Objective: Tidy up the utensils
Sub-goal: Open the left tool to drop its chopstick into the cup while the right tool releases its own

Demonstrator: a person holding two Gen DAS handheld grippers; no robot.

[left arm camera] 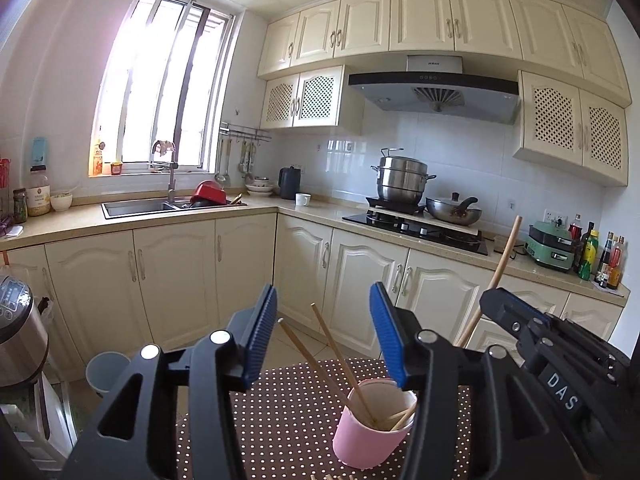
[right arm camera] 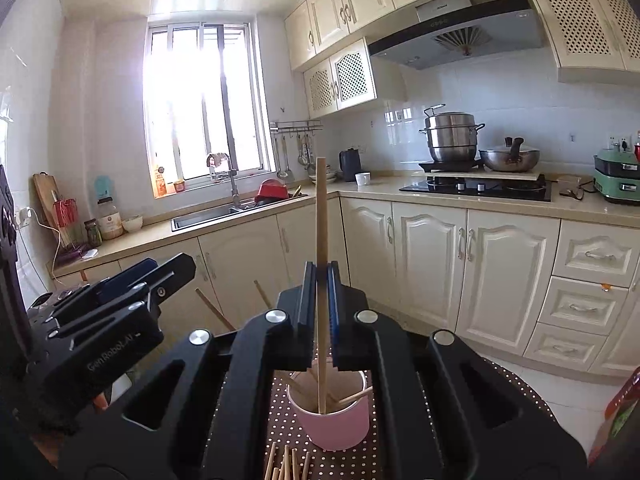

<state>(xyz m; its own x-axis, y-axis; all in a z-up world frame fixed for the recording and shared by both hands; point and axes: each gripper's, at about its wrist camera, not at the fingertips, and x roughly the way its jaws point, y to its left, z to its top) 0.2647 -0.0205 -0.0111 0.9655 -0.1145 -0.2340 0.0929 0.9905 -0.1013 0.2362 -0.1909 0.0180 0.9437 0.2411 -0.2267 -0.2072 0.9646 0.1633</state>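
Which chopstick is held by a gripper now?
The upright chopstick clamped in the right gripper, its tip inside the pink cup; the others lean loose there.

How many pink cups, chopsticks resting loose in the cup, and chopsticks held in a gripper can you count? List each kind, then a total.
Pink cup: 1
Chopsticks resting in cup: 3
Held chopstick, in right gripper: 1
Total: 5

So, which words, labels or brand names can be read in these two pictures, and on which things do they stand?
"DAS": white label on the right gripper.
"GenRoboLAI", roughly: side of the left gripper.
Range hood: brand print too small to read.
Jar by the sink: label blurred.
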